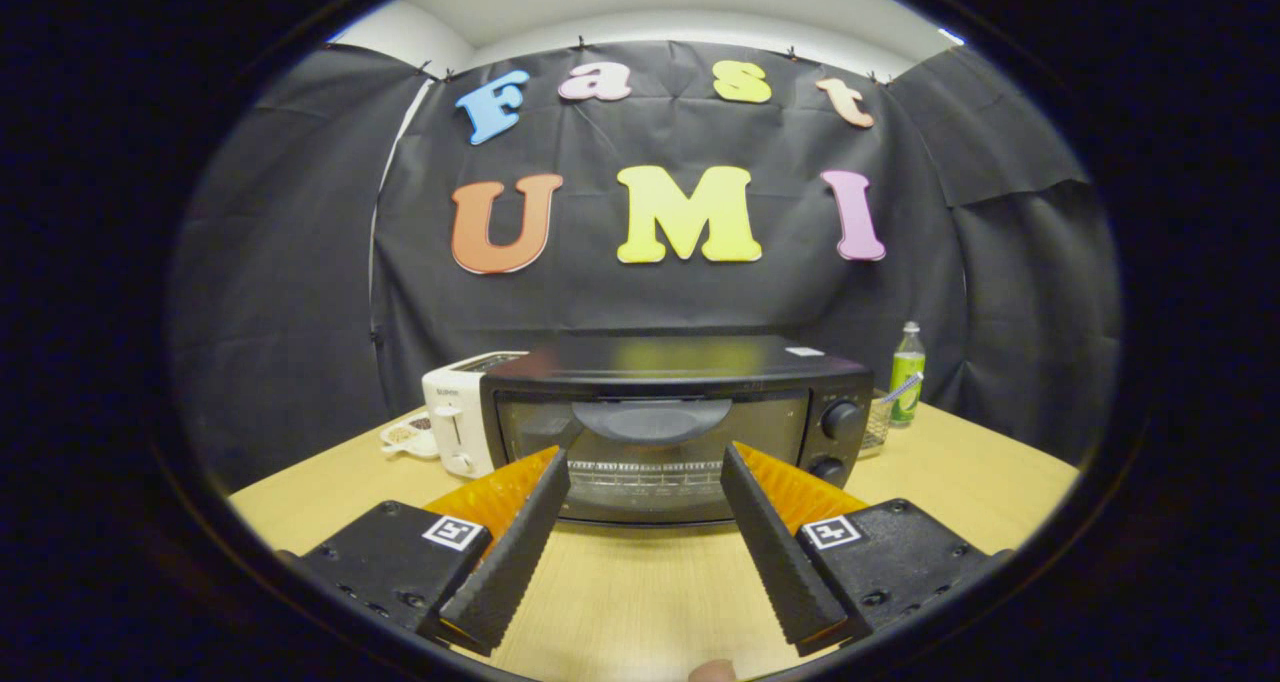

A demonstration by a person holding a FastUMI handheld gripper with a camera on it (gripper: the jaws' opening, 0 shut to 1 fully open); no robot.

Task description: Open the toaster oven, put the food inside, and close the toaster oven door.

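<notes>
Nearest the camera, the gripper (pixel 645 462) has its two black ribbed fingers (pixel 510 552) spread wide apart, with nothing between them but bare wooden table (pixel 640 592); they hold nothing and touch nothing. Each finger is backed by an orange piece and sits on a black block carrying a small square marker. A fingertip of the person's hand (pixel 712 671) peeks in at the very bottom, between the finger bases. Just ahead of the fingertips stands the toaster oven (pixel 675 427), black, set squarely on the table with its front facing the gripper and its long axis running across, side to side. Its glass door (pixel 650 457) is shut, the wide handle (pixel 652 419) across the upper part of the door lying between the two fingertips as seen from here, though apart from them. Two knobs (pixel 840 420) are stacked on the oven's right-hand panel. Beside the oven's left end stands a white pop-up toaster (pixel 458 417), with a small dish (pixel 408 432) next to it. Beyond the oven's right end, a green bottle (pixel 907 372) stands upright near the black cloth wall.
</notes>
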